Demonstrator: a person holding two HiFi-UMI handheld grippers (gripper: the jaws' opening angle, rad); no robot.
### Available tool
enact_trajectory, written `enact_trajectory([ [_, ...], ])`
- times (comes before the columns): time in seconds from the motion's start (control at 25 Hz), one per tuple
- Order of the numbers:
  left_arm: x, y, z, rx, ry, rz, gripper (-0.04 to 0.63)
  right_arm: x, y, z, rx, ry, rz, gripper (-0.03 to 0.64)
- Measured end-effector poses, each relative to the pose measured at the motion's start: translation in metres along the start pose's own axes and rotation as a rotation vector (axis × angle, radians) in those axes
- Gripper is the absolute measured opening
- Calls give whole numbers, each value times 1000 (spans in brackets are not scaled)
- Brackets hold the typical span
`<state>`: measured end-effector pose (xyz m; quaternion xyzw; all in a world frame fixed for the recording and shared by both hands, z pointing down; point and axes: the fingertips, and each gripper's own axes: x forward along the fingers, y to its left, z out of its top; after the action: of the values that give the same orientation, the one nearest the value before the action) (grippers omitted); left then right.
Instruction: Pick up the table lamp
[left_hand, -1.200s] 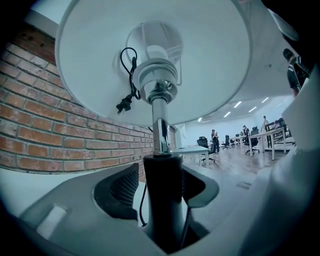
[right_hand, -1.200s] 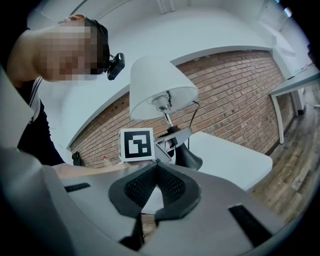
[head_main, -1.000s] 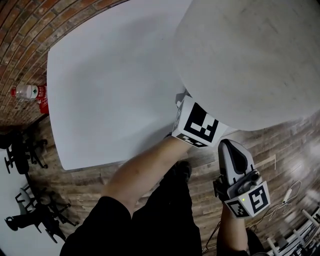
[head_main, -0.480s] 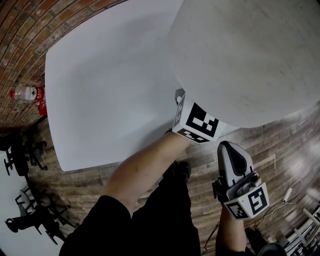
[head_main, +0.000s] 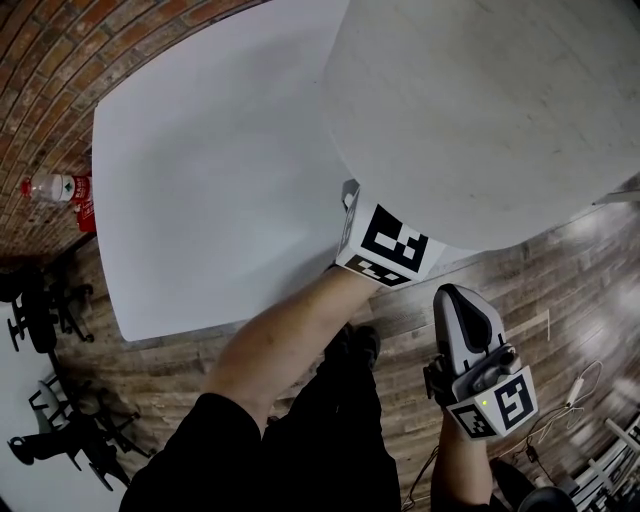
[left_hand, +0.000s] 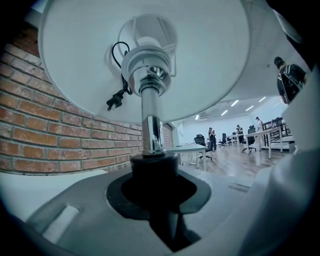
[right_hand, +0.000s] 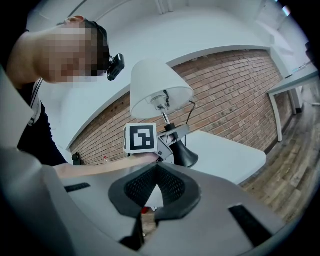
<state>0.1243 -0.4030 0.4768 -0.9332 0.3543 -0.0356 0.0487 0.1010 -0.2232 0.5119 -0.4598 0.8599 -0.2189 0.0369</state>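
The table lamp has a wide white shade (head_main: 480, 110), a chrome stem (left_hand: 150, 117) and a black cone foot (right_hand: 185, 156). In the left gripper view its black neck (left_hand: 150, 165) fills the gap between the jaws. My left gripper (left_hand: 159, 192) is closing on that neck, pads against it. In the head view only its marker cube (head_main: 388, 245) shows, the tips hidden under the shade. My right gripper (head_main: 458, 300) hangs lower, off the table's edge, shut and empty; it (right_hand: 152, 197) looks towards the lamp.
The lamp stands near the front edge of a white table (head_main: 200, 150). Its cord and plug (left_hand: 116, 99) dangle under the shade. A water bottle (head_main: 58, 186) stands by the brick wall (head_main: 40, 60). Office chairs (head_main: 40, 310) and a loose cable (head_main: 578, 392) are on the wood floor.
In the head view the shade and the left gripper's cube have drifted slightly left and up. The right gripper has barely moved.
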Motion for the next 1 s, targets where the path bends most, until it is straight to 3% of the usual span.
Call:
enact_trajectory([
  [0.28, -11, -3, 18, -3, 9, 1, 92, -5, 11, 4, -2, 0, 13, 9],
  [0.52, -31, 5, 28, -17, 42, 31, 92, -1, 32, 31, -33, -31, 46, 9],
  [1.0, -118, 16, 66, -44, 118, 106, 92, -17, 82, 83, -66, -25, 96, 9],
])
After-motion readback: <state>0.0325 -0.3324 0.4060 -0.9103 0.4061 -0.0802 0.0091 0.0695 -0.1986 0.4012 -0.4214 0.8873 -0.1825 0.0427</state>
